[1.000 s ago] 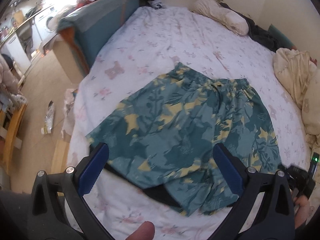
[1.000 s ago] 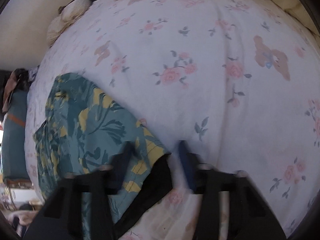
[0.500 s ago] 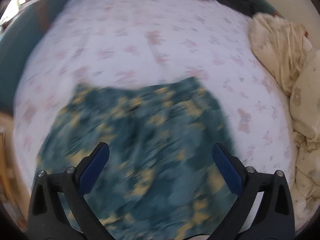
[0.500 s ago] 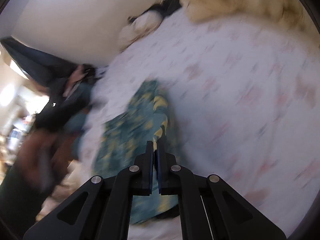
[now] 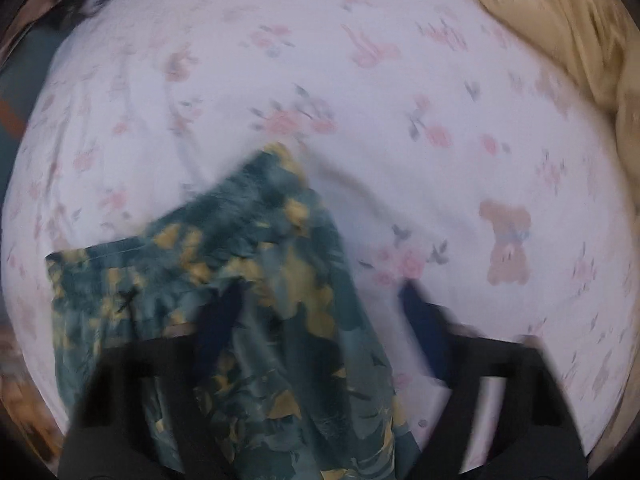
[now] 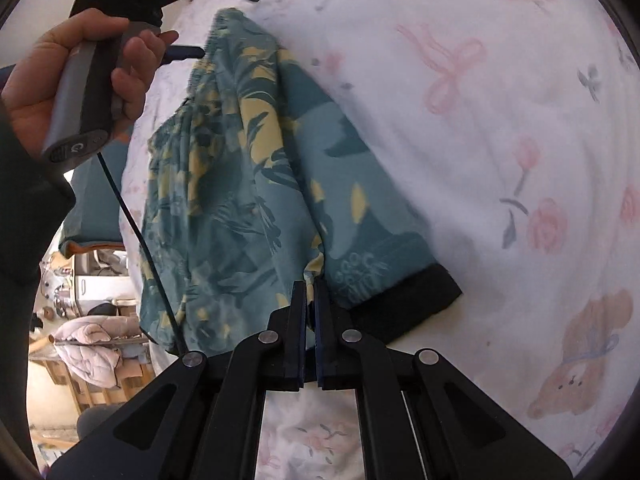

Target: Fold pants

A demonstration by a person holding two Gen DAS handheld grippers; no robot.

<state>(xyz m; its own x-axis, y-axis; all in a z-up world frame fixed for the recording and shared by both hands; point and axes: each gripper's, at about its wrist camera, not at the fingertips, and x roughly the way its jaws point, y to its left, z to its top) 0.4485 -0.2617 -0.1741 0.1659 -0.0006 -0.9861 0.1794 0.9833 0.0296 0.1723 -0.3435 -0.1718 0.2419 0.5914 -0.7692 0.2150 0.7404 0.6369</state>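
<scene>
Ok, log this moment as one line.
phase: fold under way | right gripper: shut on shorts hem | left gripper: open at waistband end | shorts: partly doubled over on bedsheet

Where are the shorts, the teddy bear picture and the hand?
shorts [image 6: 248,184], right wrist view, middle of the leafy cloth.
teddy bear picture [image 5: 507,240], left wrist view, the bear's tummy on the sheet.
hand [image 6: 60,80], right wrist view, the knuckles.

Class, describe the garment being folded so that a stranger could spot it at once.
Start at the white floral bedsheet that fills the view. On it lie the shorts, pinched at the hem by the right gripper. They alone are teal with yellow leaves and a black inner lining.
</scene>
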